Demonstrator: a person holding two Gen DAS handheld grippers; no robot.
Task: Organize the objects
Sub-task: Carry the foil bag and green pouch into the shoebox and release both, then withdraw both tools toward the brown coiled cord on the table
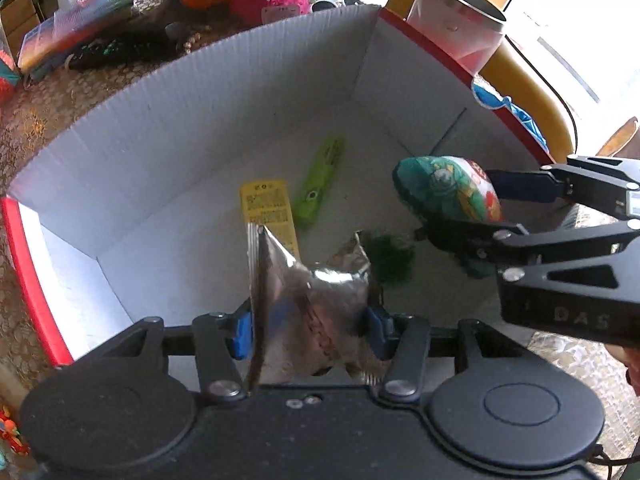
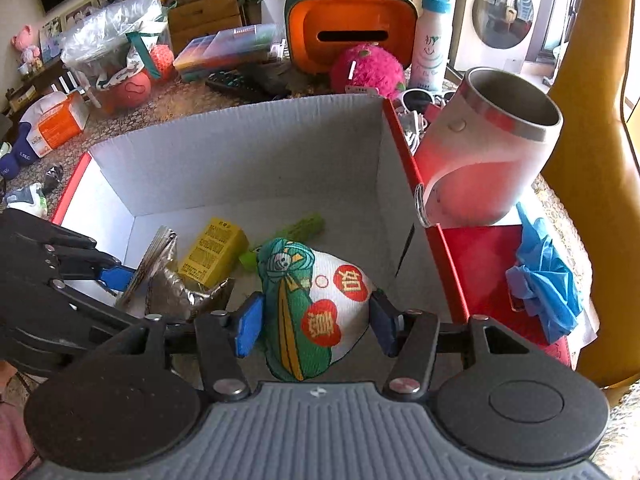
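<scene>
A white cardboard box with red edges [image 1: 224, 92] [image 2: 248, 152] stands open below both grippers. On its floor lie a yellow packet [image 1: 269, 210] [image 2: 214, 250] and a green tube-like item [image 1: 320, 178] [image 2: 304, 226]. My left gripper [image 1: 310, 326] [image 2: 132, 280] is shut on a crumpled silver foil pouch [image 1: 312, 300] [image 2: 172, 280], held over the box. My right gripper [image 2: 314, 326] [image 1: 472, 208] is shut on a green and white printed cloth pouch [image 2: 316, 312] [image 1: 452, 192], held over the box's right side.
A pink-white steel cup [image 2: 492, 148] [image 1: 460, 20] and a blue glove [image 2: 544, 272] sit on the red flap to the right. Behind the box lie a pink plush ball [image 2: 368, 68], orange tissue holder [image 2: 348, 28], white bottle [image 2: 430, 44], remote [image 2: 236, 82] and plastic case [image 2: 228, 48].
</scene>
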